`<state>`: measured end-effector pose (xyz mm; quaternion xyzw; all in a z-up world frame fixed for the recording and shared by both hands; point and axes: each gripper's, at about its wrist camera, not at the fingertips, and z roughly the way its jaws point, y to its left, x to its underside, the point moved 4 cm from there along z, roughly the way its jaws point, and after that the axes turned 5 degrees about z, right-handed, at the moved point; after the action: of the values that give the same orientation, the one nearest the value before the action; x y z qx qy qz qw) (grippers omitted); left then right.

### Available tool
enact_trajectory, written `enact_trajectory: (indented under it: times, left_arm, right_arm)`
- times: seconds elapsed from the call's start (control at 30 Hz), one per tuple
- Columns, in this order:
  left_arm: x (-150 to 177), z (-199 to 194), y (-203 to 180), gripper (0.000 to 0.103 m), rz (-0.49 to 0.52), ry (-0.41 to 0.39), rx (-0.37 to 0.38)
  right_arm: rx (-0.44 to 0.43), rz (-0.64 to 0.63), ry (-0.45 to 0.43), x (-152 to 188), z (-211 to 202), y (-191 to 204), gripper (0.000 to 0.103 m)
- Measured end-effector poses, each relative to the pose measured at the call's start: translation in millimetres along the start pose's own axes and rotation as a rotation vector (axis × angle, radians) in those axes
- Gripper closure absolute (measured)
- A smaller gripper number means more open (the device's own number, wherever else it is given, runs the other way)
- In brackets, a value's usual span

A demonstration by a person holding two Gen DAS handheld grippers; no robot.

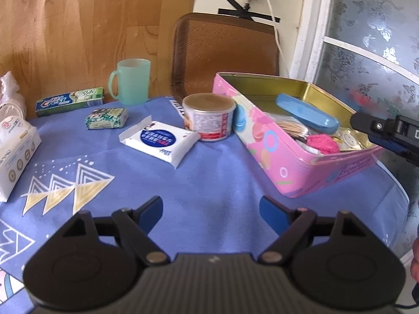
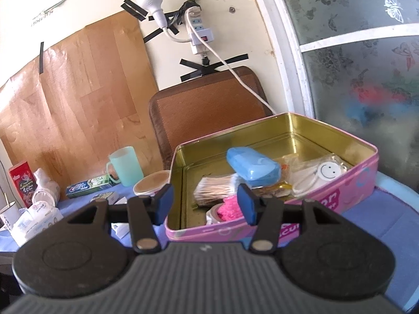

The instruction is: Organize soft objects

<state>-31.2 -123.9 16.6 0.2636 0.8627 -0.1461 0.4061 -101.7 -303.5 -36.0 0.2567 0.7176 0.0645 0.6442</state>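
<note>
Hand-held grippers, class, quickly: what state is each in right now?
Left hand-held gripper: open, holding nothing, above the blue tablecloth.
Right hand-held gripper: open, holding nothing, in front of the pink tin.

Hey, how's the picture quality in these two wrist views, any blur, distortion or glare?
Left wrist view: fisheye bends the window frame, and the pink tin and round can look slightly soft. Right wrist view: the same curving at the edges, daylight through the frosted window, a bright sheen on the tin's gold inside.

A tin box (image 1: 288,167) sits on the bench (image 1: 209,183), holding cotton swabs (image 2: 217,189). Just left of the box stands a can (image 1: 208,116); a wipes pack (image 1: 159,142) lies left of that, a mug (image 1: 131,81) behind.
</note>
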Motion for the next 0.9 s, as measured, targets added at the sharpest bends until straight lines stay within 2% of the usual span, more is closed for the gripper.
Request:
enact_trajectory:
  times: [0.17, 0.27, 0.3, 0.4, 0.63, 0.9]
  left_arm:
    - [1, 1, -5, 0.018, 0.021, 0.004, -0.003]
    - [1, 2, -7, 0.016, 0.029, 0.007, -0.006]
    - [1, 1, -8, 0.015, 0.034, 0.005, -0.007]
    - [0, 0, -14, 0.011, 0.059, -0.001, -0.005]
    - [1, 2, -30, 0.010, 0.106, 0.002, 0.004]
    - [2, 3, -27, 0.010, 0.109, 0.007, -0.001]
  right_arm:
    - [0.008, 0.016, -0.001, -1, -1, -7, 0.048]
    - [0.002, 0.019, 0.004, 0, 1, -10, 0.063]
    - [0.001, 0.022, 0.004, 0, 1, -11, 0.064]
    - [0.013, 0.038, -0.012, 0, -1, -15, 0.065]
    - [0.036, 0.083, -0.024, -4, -4, -32, 0.062]
    - [0.055, 0.115, -0.028, -5, -6, -40, 0.062]
